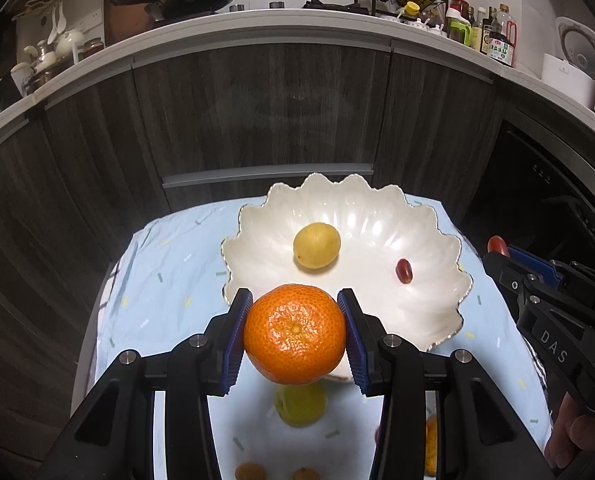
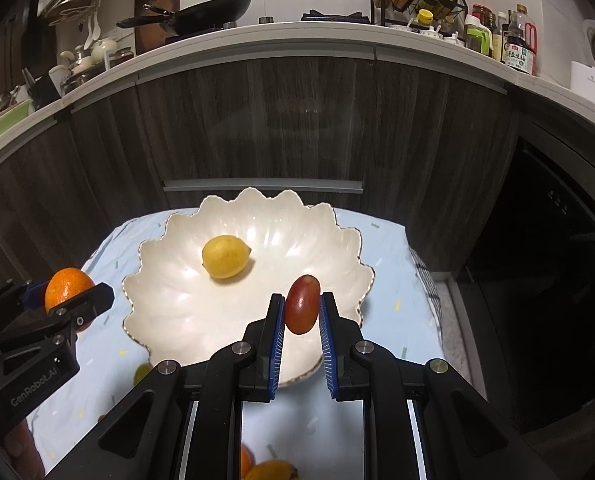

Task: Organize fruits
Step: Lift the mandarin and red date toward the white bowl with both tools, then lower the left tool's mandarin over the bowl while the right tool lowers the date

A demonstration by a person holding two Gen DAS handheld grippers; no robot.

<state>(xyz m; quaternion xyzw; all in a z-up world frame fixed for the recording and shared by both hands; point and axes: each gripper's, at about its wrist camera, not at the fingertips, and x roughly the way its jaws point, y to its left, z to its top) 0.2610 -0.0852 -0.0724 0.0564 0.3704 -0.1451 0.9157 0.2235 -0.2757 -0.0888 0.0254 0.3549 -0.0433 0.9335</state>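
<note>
My left gripper is clamping the round, dimpled orange mandarin across its middle; it is firm but probably bruisable. My right gripper is pinching the small, smooth oval red grape tomato, likely slippery, near the scalloped white ceramic bowl.

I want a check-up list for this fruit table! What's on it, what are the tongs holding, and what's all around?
Surface: table under a pale blue cloth with small confetti marks.
Job's things: white scalloped bowl holding a lemon and one red grape; more small fruit, including a green one, lies on the cloth nearer the cameras.
Clutter: nothing seen besides the fruit.
Grippers: left tongs shut on a mandarin near the bowl's rim; right tongs shut on a second red grape over the bowl.
Cables: nothing seen.
Surroundings: dark wood cabinets; counter above with a black wok, a spice rack and sauce bottles.
</note>
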